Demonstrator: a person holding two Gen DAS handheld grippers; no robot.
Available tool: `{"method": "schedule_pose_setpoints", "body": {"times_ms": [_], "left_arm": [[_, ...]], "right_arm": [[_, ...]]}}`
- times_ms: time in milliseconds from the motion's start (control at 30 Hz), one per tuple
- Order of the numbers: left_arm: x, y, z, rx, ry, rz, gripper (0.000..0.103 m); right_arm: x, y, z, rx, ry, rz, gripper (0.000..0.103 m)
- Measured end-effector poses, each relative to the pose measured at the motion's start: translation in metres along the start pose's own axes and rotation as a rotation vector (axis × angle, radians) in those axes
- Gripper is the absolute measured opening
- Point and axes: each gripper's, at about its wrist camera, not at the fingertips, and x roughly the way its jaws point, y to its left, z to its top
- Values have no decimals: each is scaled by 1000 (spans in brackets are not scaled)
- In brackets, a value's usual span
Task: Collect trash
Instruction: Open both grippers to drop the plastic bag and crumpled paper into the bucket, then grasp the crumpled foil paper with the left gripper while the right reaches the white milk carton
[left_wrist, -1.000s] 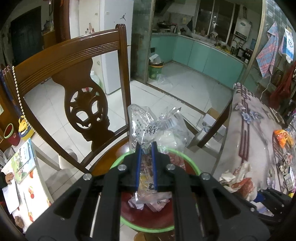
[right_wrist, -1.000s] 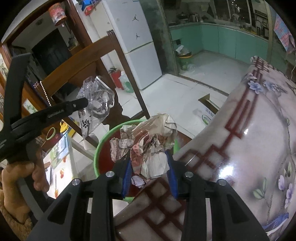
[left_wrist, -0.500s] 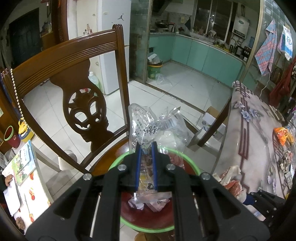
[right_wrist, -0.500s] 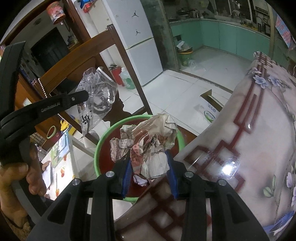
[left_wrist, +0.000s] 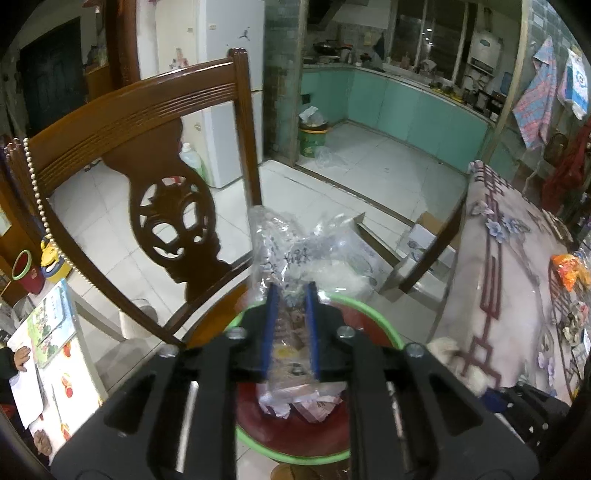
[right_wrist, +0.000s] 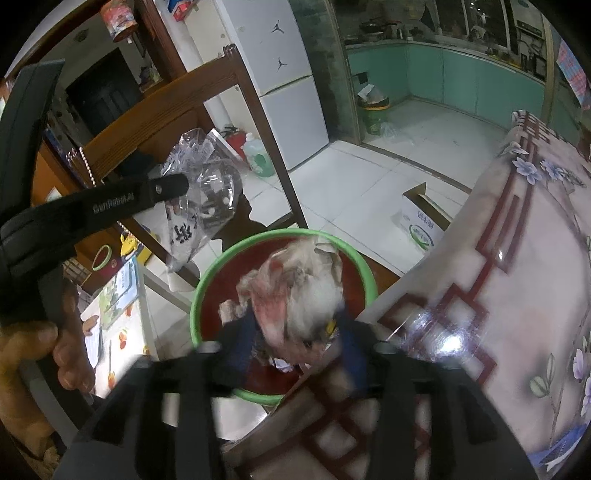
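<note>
- Both claws have just been opening over the green-rimmed basin (right_wrist: 284, 236) on the wooden chair (left_wrist: 147, 122).
- The right claw (right_wrist: 295, 347) now stands well apart, and the crumpled paper wad (right_wrist: 303, 291) between its pads looks blurred, apparently dropping free into the basin.
- The left claw (left_wrist: 290, 328) has parted only slightly; the clear plastic bag (left_wrist: 295, 251) sits between its blue pads, seemingly loosened rather than pinched.
- I'd judge both pieces are being released, so this round of collecting is nearly done.
- The left view shows more litter waiting on the table (left_wrist: 509, 280), including an orange wrapper (left_wrist: 569, 269); the right view misses it.
- Only the right view shows the person's hand (right_wrist: 55, 354) gripping the left tool.
</note>
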Motion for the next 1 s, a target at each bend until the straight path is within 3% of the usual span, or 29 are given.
{"method": "schedule_pose_setpoints", "body": {"times_ms": [33, 100, 267, 400, 633, 833, 1000], "left_arm": [[0, 2, 1, -8, -4, 6, 26], [0, 4, 1, -26, -15, 12, 57], [3, -6, 0, 3, 5, 7, 59], [4, -24, -2, 54, 18, -17, 67], [-6, -64, -5, 99, 23, -94, 78], [-16, -108, -10, 112, 32, -174, 83], [-22, -154, -22, 193, 51, -221, 84]], "right_arm": [[-1, 0, -1, 1, -6, -3, 63], [-1, -1, -1, 3, -6, -8, 66], [-18, -18, -8, 42, -5, -18, 70], [-46, -37, -16, 49, -12, -68, 74], [-132, -85, -40, 54, -75, -231, 82], [-201, -157, -57, 103, -93, -425, 86], [-249, -250, -77, 318, -112, -501, 91]]}}
